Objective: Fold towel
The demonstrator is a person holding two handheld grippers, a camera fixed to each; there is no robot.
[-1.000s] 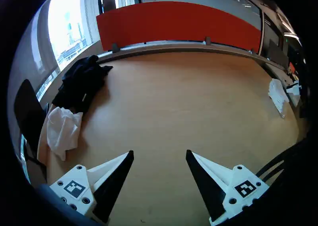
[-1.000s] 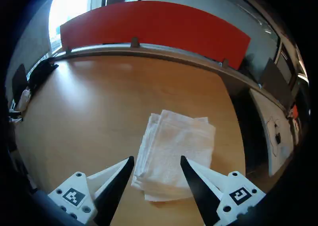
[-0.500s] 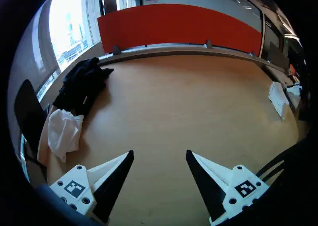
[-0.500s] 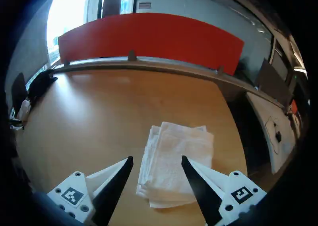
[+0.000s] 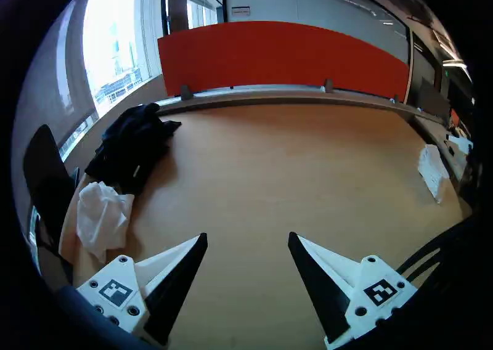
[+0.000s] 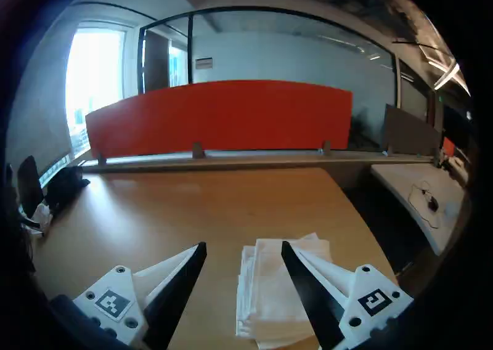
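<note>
A folded white towel [image 6: 271, 288] lies on the wooden table [image 6: 185, 214], just under and between the fingers of my right gripper [image 6: 243, 251], which is open and holds nothing. The same folded towel [image 5: 432, 170] appears at the far right edge of the table in the left gripper view. My left gripper [image 5: 248, 240] is open over bare tabletop [image 5: 271, 165]. A crumpled white towel [image 5: 98, 217] lies at the table's left edge, left of the left gripper.
A black garment [image 5: 132, 143] lies in a heap beside the crumpled towel. A red divider panel [image 5: 283, 57] runs along the table's far edge. A dark chair [image 5: 43, 177] stands at the left. Another desk [image 6: 419, 196] with cables sits to the right.
The right gripper has tilted up and pulled back, so the folded towel dropped low in its view. The left gripper has tilted up slightly. Both stayed open.
</note>
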